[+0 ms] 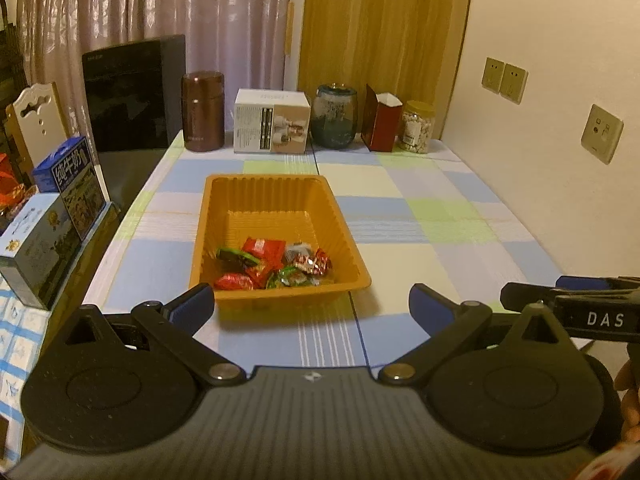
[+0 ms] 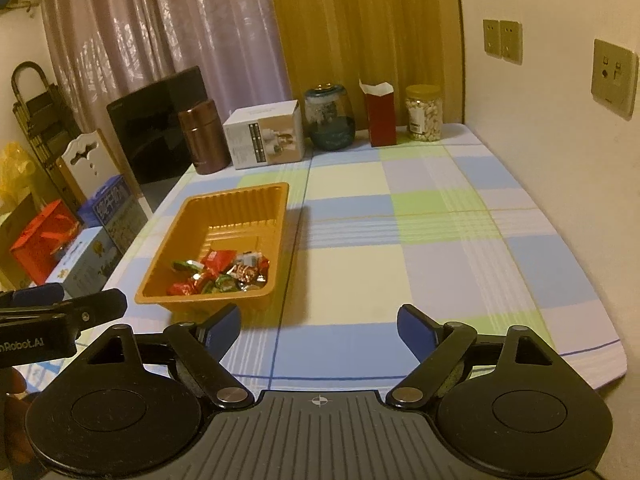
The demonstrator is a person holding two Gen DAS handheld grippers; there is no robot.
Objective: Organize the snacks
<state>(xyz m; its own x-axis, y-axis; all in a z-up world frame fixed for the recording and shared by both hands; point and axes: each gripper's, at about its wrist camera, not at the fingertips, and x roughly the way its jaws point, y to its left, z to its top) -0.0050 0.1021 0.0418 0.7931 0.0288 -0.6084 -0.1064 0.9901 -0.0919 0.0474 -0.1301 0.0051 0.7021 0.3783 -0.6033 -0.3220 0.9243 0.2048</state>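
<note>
Several foil-wrapped candies (image 1: 272, 266) lie heaped at the near end of a ribbed orange plastic tray (image 1: 264, 196) on the checked desk (image 1: 420, 216). Both the left gripper (image 1: 312, 304) and right gripper (image 2: 320, 328) hover with jaws wide, empty. Jars and boxes line the far edge.

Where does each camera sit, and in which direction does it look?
Left wrist: sits on the left gripper, looks forward and down over the table straight at the tray of snacks; its own open fingers show, and the right gripper at the right edge.
Right wrist: sits on the right gripper, looks the same way from further right, tray to the left; its own open fingers show, and the left gripper at the left edge.
Shared: table, tray, snacks, the jars and boxes at the far edge.
</note>
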